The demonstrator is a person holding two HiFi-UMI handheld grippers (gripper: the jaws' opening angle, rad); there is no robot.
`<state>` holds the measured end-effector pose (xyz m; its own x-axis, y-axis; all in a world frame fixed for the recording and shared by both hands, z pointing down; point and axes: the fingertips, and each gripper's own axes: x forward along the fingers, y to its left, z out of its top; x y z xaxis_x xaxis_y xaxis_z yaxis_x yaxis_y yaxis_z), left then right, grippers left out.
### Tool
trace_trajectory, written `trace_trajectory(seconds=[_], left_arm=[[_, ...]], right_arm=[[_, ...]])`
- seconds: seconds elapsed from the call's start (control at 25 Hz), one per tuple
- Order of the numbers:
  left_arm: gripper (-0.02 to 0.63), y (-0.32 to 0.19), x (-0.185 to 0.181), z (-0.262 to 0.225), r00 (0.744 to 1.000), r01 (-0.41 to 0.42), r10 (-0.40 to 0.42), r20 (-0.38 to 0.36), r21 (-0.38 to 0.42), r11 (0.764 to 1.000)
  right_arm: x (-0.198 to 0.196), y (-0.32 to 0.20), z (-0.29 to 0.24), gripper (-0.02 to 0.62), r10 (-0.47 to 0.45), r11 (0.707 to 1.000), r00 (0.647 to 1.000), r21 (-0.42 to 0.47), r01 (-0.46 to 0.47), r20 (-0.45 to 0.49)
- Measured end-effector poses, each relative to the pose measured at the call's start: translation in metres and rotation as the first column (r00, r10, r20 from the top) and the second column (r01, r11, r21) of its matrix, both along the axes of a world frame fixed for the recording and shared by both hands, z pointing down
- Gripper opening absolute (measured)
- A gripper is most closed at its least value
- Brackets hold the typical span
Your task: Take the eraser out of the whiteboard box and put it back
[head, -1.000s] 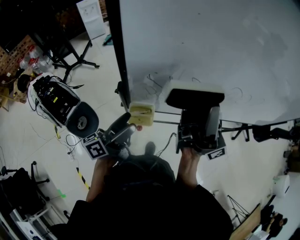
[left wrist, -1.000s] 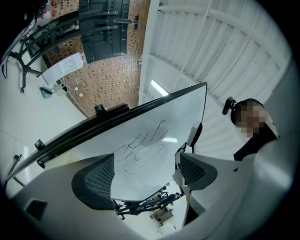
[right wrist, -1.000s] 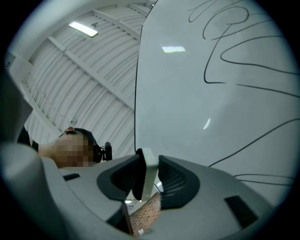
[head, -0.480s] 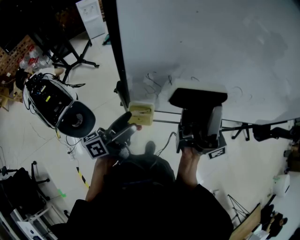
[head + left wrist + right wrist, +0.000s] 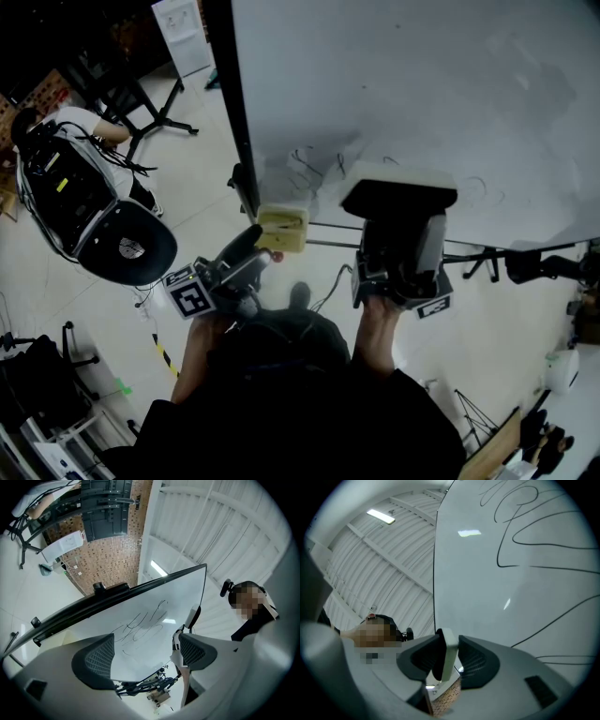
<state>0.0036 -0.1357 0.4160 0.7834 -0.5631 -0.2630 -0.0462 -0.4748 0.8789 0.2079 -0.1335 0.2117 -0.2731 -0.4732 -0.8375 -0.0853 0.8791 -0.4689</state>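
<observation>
The eraser [image 5: 397, 192] is out of the box. It sits at the tip of the right gripper [image 5: 448, 645]. The 2 jaws of that gripper are squeezed tight on the thin white part of the eraser. I think it is pinched there because that part is hard and flat, so the eraser will not slip or turn. The eraser is held up high in front of this gripper, close to the whiteboard [image 5: 422, 84]. I cannot tell if it touches the board.

The small yellow box [image 5: 282, 230] is to the left of the right gripper and lower than the eraser. It hangs at the bottom edge of the whiteboard, by the dark frame.

The left gripper [image 5: 261, 246] points at the box, and its tips are just beside it. Its 2 jaws are wide apart and hold nothing. Through them you see only the board with its black scribbles. I think it waits there to be near the box, maybe to keep it steady.

So taking out looks done, and putting back is not yet done. The eraser has to go left and down to reach the box.
</observation>
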Motion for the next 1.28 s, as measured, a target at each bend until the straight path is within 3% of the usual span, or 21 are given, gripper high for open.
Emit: trace_trajectory(seconds=[0.4, 1.28], left_arm=[[0.430, 0.001, 0.000, -0.005, 1.000, -0.010, 0.010, 0.004, 0.032, 0.999], [0.430, 0.000, -0.010, -0.005, 1.000, 0.013, -0.013, -0.027, 0.020, 1.000]], right_arm=[[0.000, 0.000, -0.001, 0.146, 0.006, 1.000, 1.000, -0.001, -0.006, 0.002], [-0.012, -0.003, 0.004, 0.146, 0.010, 1.000, 0.999, -0.017, -0.011, -0.037]])
